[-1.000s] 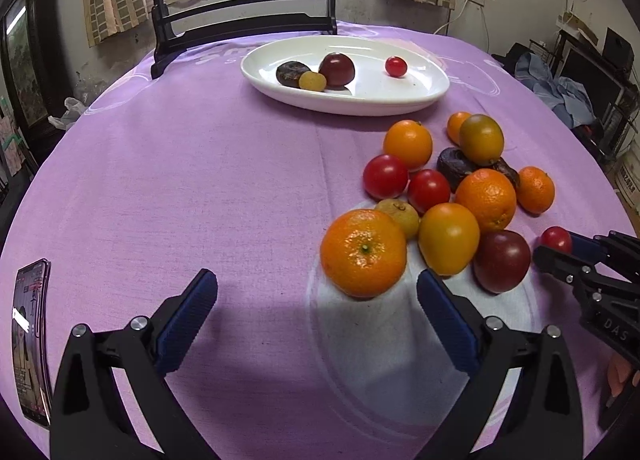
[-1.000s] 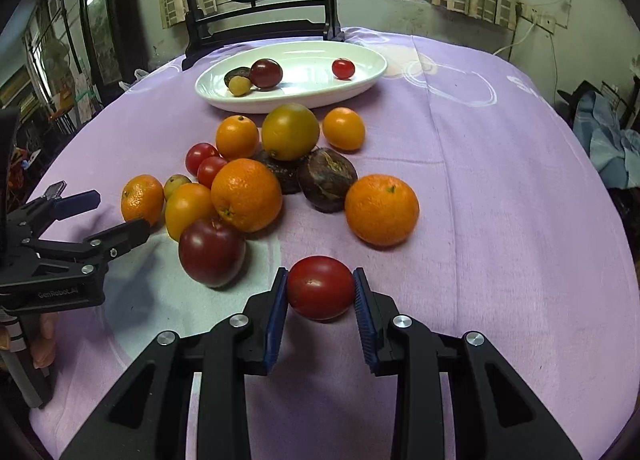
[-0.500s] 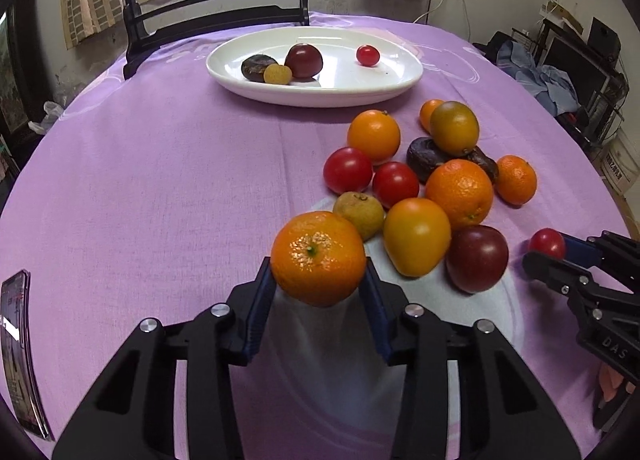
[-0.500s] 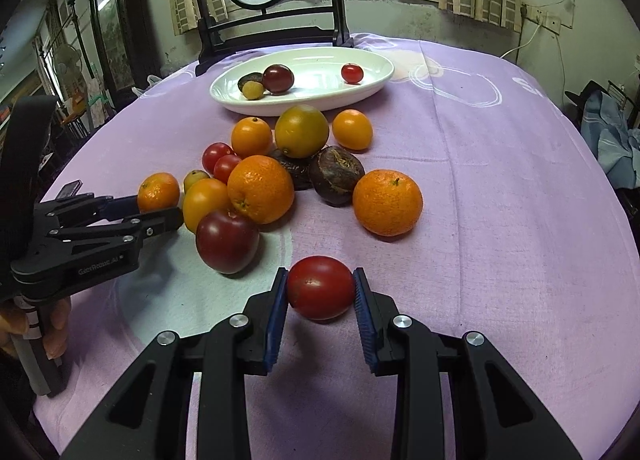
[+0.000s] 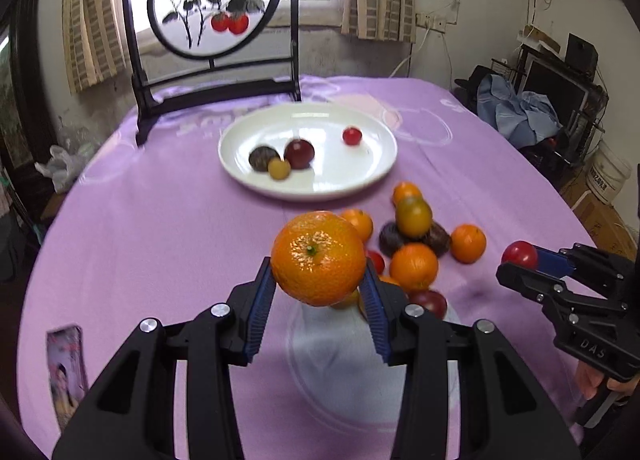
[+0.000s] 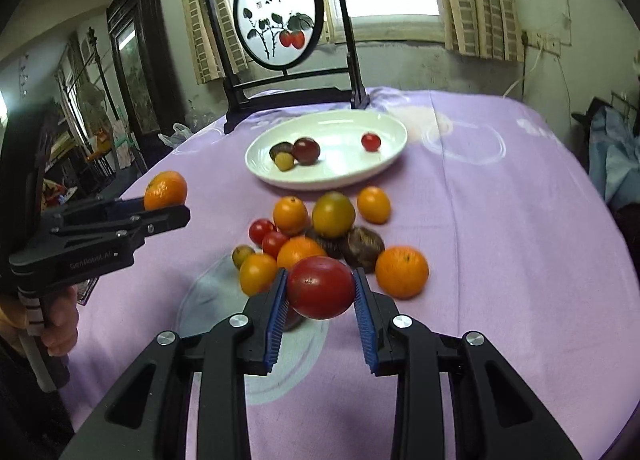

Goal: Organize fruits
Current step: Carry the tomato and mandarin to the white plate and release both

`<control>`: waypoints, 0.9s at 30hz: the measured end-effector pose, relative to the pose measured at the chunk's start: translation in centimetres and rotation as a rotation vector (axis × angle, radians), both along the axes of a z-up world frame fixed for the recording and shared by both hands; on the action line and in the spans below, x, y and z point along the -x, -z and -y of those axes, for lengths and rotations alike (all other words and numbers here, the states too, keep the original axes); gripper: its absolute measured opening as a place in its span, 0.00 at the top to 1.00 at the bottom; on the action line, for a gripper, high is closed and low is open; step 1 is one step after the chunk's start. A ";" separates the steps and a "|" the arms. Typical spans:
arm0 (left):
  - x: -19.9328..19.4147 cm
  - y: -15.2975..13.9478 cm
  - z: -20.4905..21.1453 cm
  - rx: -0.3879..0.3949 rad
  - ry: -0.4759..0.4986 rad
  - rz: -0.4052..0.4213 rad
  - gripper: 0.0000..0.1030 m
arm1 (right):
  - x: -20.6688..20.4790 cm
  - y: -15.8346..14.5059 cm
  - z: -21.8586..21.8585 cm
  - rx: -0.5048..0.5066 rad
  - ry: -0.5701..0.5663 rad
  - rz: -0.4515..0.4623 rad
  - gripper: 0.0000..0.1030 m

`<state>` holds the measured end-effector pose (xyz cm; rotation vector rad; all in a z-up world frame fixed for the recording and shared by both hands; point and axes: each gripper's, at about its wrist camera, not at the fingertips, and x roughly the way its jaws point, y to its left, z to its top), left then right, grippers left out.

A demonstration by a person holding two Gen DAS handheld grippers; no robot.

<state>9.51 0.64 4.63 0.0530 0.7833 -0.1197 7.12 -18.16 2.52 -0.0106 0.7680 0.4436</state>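
My left gripper (image 5: 319, 272) is shut on a large orange mandarin (image 5: 319, 258) and holds it in the air above the purple tablecloth; it also shows in the right wrist view (image 6: 165, 191). My right gripper (image 6: 321, 292) is shut on a red tomato (image 6: 321, 287), also lifted; it shows at the right of the left wrist view (image 5: 520, 255). A white oval plate (image 5: 372, 176) at the far middle holds a dark plum, a small yellow fruit, a brown fruit and a cherry tomato (image 5: 352, 136). A pile of oranges and tomatoes (image 6: 332, 216) lies on the cloth before the plate.
A black-framed round painted screen (image 5: 212, 12) stands behind the plate at the table's far edge. A phone (image 5: 66, 372) lies at the near left of the table. A single mandarin (image 6: 401, 271) sits at the pile's right side.
My left gripper closed on the mandarin and lifted it off the cloth. My right gripper rose with the tomato. Both views now look higher and farther over the table.
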 end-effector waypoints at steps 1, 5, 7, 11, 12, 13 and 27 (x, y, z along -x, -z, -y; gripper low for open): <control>-0.6 -0.5 0.1 -0.009 0.001 0.008 0.59 | -0.4 -0.4 -0.3 0.016 -0.004 0.010 0.68; -3.8 -1.3 -0.2 0.001 -0.028 -0.004 0.59 | -3.4 -2.3 -2.2 0.094 -0.014 0.061 0.68; -5.9 -1.2 -0.6 0.010 -0.054 -0.015 0.59 | -5.5 -2.7 -3.5 0.120 -0.020 0.072 0.68; -10.7 0.0 -1.5 0.034 -0.103 -0.066 0.59 | -9.8 -2.3 -5.9 0.174 -0.024 0.068 0.68; -11.8 0.4 -1.8 0.035 -0.115 -0.082 0.59 | -10.9 -2.0 -6.4 0.185 -0.019 0.057 0.68; -13.0 1.0 -2.0 0.035 -0.128 -0.101 0.59 | -12.3 -1.4 -7.0 0.200 -0.014 0.035 0.68; -17.8 3.0 -3.1 0.059 -0.156 -0.154 0.31 | -17.1 1.1 -6.8 0.132 0.046 -0.103 0.46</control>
